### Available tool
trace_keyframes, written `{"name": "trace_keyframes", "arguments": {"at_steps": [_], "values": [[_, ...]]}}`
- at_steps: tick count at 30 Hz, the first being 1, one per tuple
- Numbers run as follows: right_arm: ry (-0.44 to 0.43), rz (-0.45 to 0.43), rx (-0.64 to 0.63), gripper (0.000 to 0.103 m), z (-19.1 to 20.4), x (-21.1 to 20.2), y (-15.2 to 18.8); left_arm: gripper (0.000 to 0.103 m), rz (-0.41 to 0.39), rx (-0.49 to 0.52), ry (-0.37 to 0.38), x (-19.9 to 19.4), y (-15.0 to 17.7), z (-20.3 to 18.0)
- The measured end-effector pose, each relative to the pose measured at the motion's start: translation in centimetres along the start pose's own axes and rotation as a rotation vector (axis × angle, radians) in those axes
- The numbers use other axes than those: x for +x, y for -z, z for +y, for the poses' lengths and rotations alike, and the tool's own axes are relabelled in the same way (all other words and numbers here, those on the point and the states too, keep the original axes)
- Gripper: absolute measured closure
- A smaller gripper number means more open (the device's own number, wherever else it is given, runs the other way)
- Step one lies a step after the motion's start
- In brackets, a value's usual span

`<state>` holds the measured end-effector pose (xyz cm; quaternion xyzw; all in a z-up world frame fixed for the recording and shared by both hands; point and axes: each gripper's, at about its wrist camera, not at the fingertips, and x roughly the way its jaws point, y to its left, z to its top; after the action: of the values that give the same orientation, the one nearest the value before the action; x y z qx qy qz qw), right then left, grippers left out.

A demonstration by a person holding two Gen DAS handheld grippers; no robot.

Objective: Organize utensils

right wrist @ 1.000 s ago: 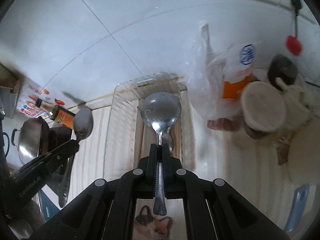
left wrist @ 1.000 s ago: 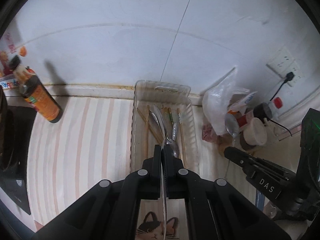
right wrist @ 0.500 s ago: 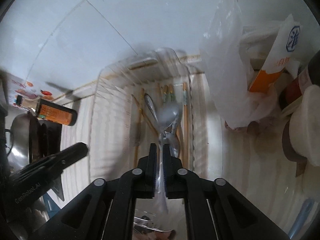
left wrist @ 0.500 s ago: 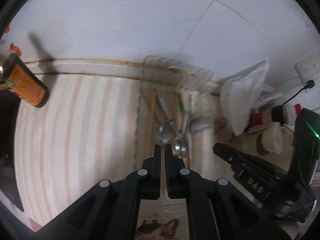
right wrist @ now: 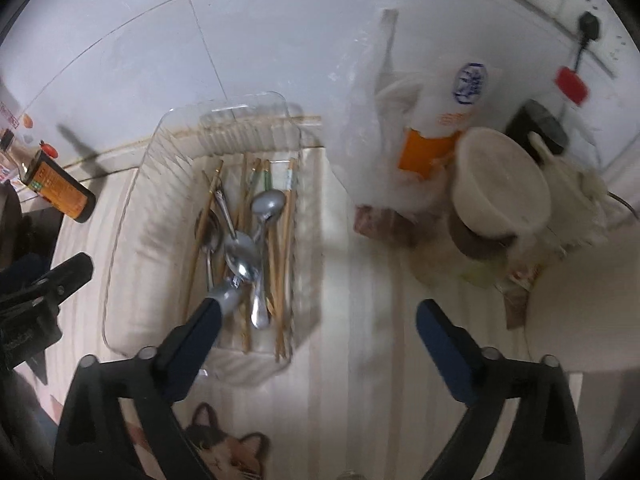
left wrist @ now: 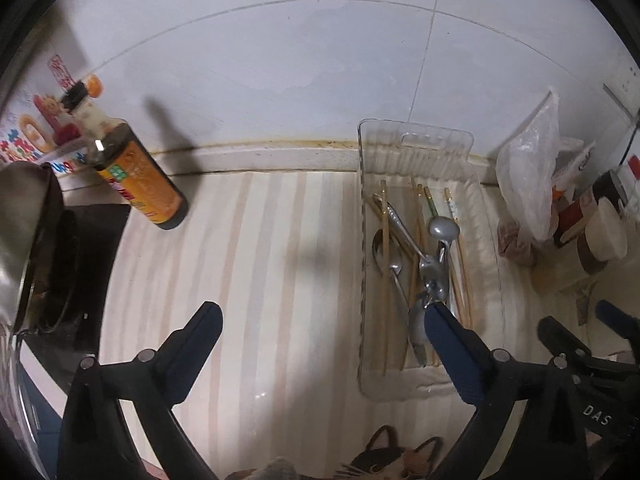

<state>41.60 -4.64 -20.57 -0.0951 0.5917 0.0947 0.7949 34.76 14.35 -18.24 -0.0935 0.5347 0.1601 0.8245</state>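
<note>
A clear plastic tray (left wrist: 416, 140) stands on the striped cloth against the wall and also shows in the right wrist view (right wrist: 224, 116). In it lie several metal spoons (left wrist: 434, 268) (right wrist: 240, 258) and several wooden chopsticks (left wrist: 385, 280) (right wrist: 282, 264). My left gripper (left wrist: 320, 320) is open and empty, just left of the tray's near end. My right gripper (right wrist: 316, 314) is open and empty, at the tray's near right corner.
An orange-labelled sauce bottle (left wrist: 140, 176) stands at the back left next to a black stove with a metal pot (left wrist: 24, 240). A plastic bag (right wrist: 396, 120), a lidded cup (right wrist: 500, 188) and jars crowd the back right. A wall socket with a plug (right wrist: 588, 28) is above them.
Both grippers held a spoon over the tray a second ago. Both have let go and opened wide; the spoons now lie in the tray. Both grippers have pulled back.
</note>
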Motion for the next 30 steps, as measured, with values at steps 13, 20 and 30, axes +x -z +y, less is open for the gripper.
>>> {"name": "trace_keyframes", "arguments": {"at_steps": [13,20,30], "values": [[0.028,-0.143,0.038,0.001,-1.2,-9.2,4.4,0.0,-0.118,-0.005,0.011,-8.3,4.1,0.6],[0.021,-0.259,0.052,0.001,-1.1,-16.9,8.4,0.0,-0.213,-0.006,0.045,-14.9,7.6,1.6],[-0.035,-0.363,0.087,0.001,-1.0,-26.1,14.4,0.0,-0.299,0.01,0.122,-23.1,12.3,3.0]]}}
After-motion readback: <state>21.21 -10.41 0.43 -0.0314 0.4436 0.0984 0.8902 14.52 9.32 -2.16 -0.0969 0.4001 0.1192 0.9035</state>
